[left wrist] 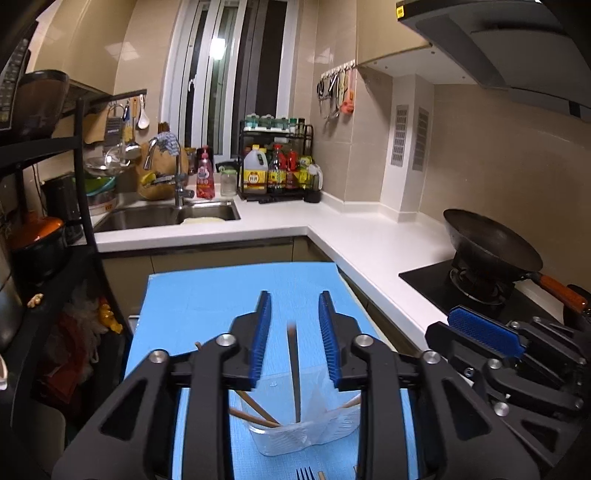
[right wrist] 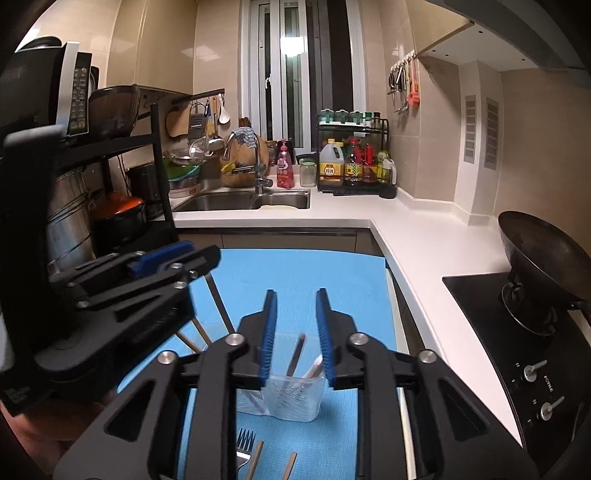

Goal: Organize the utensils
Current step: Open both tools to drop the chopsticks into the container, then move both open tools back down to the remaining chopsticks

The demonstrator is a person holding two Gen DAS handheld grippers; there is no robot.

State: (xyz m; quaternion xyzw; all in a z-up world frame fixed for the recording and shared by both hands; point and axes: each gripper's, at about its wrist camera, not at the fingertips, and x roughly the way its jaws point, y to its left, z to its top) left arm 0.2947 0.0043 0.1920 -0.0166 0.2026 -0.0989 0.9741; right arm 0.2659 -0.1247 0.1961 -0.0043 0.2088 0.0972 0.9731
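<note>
Chopsticks (left wrist: 294, 369) stood in the clear holder (right wrist: 291, 400) on the blue mat (right wrist: 295, 273), a fork (right wrist: 243, 448) lying just before it. We judged them light, stiff, slippery; best pinched mid-shaft. Left gripper (left wrist: 295, 306) and right gripper (right wrist: 295, 302) hung released, holding nothing.

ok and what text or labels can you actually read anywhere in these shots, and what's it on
"FOTILE", roughly, sideways beside the knobs on the stove panel; small, so uncertain.
Yellow sticker on the range hood: too small to read.
Sauce bottles on the rack: labels blurred.
Pink soap bottle: print blurred.
Microwave buttons: unreadable.
</note>
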